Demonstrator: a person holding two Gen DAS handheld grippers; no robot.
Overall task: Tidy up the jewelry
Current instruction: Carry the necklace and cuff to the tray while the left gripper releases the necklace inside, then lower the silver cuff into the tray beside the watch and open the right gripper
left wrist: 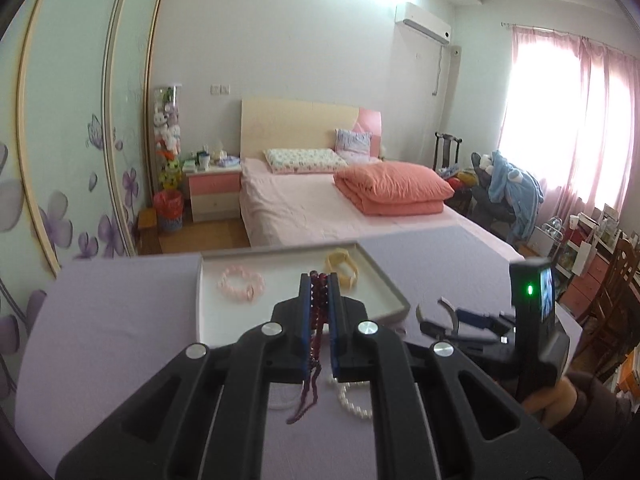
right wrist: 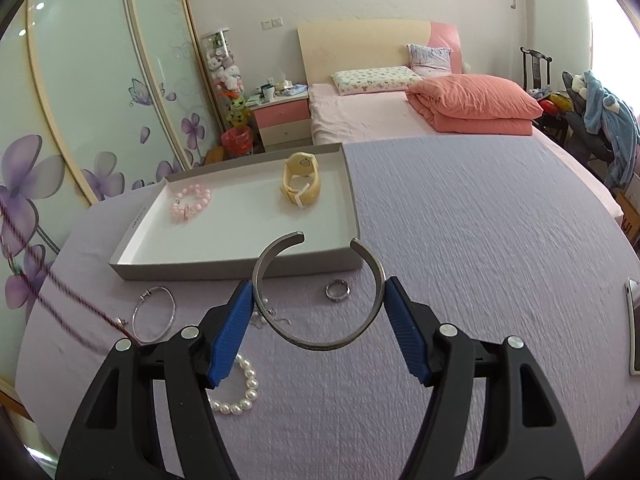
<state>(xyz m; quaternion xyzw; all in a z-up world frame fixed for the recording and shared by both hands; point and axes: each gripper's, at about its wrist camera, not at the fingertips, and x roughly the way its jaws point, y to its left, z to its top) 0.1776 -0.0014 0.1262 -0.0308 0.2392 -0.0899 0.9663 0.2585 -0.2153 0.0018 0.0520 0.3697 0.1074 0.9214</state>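
My left gripper is shut on a dark red bead strand that hangs down from its pads above the table. The strand also crosses the left edge of the right wrist view. My right gripper is shut on an open silver cuff bangle, its blue pads pressing on both sides, just in front of the tray. The white tray holds a pink bead bracelet and a yellow watch.
On the lavender tablecloth lie a ring, a thin silver bangle and a pearl bracelet. A phone lies at the right edge. A bed and a wardrobe stand behind the table.
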